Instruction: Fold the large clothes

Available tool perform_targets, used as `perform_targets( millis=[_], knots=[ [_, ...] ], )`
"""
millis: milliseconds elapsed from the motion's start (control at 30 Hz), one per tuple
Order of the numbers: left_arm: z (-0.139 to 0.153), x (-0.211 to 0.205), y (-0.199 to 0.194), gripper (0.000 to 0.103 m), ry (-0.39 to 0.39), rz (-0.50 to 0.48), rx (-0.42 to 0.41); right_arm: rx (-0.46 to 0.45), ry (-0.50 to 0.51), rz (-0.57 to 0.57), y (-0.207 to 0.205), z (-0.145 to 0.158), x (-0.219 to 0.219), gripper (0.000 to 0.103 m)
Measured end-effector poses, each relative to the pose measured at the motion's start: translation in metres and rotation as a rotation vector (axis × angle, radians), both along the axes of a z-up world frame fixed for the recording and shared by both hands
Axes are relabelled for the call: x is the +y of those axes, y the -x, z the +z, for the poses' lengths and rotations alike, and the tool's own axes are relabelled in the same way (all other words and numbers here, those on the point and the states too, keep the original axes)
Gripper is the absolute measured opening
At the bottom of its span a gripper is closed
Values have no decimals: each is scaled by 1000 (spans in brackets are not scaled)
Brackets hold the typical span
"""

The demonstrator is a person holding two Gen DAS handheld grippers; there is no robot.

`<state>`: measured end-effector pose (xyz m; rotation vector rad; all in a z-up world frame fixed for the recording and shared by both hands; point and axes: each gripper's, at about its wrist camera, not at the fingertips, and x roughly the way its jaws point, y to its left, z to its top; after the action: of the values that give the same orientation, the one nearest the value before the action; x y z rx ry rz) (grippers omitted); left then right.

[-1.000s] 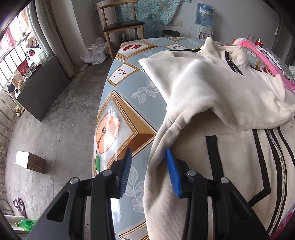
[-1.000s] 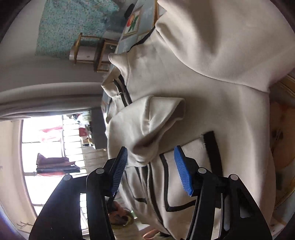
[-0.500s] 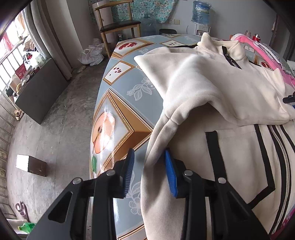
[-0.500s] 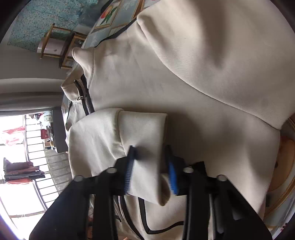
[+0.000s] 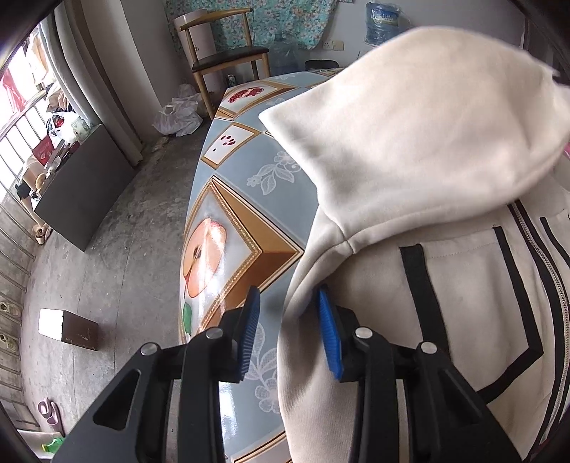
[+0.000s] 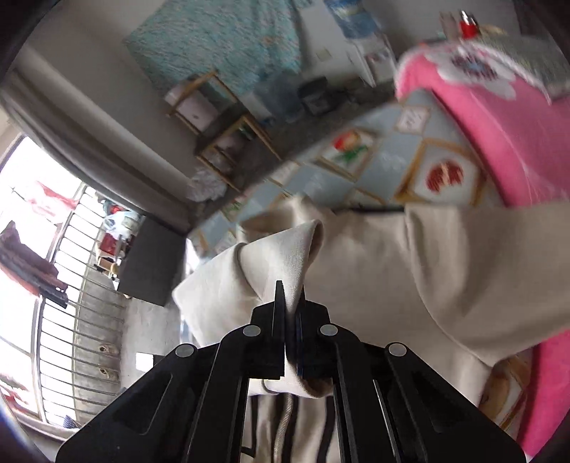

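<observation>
Running along the left side of the table (image 5: 228, 167), its curved edge drops to a bare concrete floor (image 5: 117, 256), and the cream jacket (image 5: 473, 285) hangs just past that edge near the left gripper (image 5: 289, 333). Between jacket and table rim a strip of glossy patterned cloth lies uncovered; beyond it the floor is open up to a dark cabinet (image 5: 82, 192) and a small brown box (image 5: 69, 328).

The left gripper points steeply down at the table edge, its blue pads (image 5: 329, 336) apart. The right pad rests against the jacket's side hem while the left pad stands over bare tabletop, so nothing is pinched.

The right gripper (image 6: 289, 310) is clamped tight on a fold of the jacket's cream fabric (image 6: 285, 256); the cloth bulges up from between the closed jaws and is raised off the garment below. In the left wrist view that lifted part, a sleeve (image 5: 420, 135), arches high over the jacket body. The right wrist view is blurred.

The jacket lies across the table with its black-trimmed front and zipper (image 5: 548, 285) facing up. A pink garment (image 6: 491, 128) sits beside it at the far side. A wooden chair (image 5: 221, 60), a water jug (image 5: 383, 19) and a floral cloth (image 5: 249, 21) line the back wall; barred windows (image 6: 53, 285) let in bright light.
</observation>
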<state>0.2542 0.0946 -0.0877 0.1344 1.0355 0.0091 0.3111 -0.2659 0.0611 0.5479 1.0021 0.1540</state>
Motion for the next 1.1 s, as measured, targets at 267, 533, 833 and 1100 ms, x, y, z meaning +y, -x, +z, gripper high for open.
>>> perform_targets(
  millis=[267,533,833,1100],
  knots=[
    [0,0,-2,32,-16,-8,12,143,-92,-75,0,-87,-49,5],
    [21,12,8,32,45,-1,24,99,226,-123,19,-53,-75,18],
    [87,-20,-7,32,118,-64,-52,53,276,102,-2,-60,-9,41],
    [71,-67,-69,44,196,-55,-56,140,468,218,-5,-107,23,33]
  ],
)
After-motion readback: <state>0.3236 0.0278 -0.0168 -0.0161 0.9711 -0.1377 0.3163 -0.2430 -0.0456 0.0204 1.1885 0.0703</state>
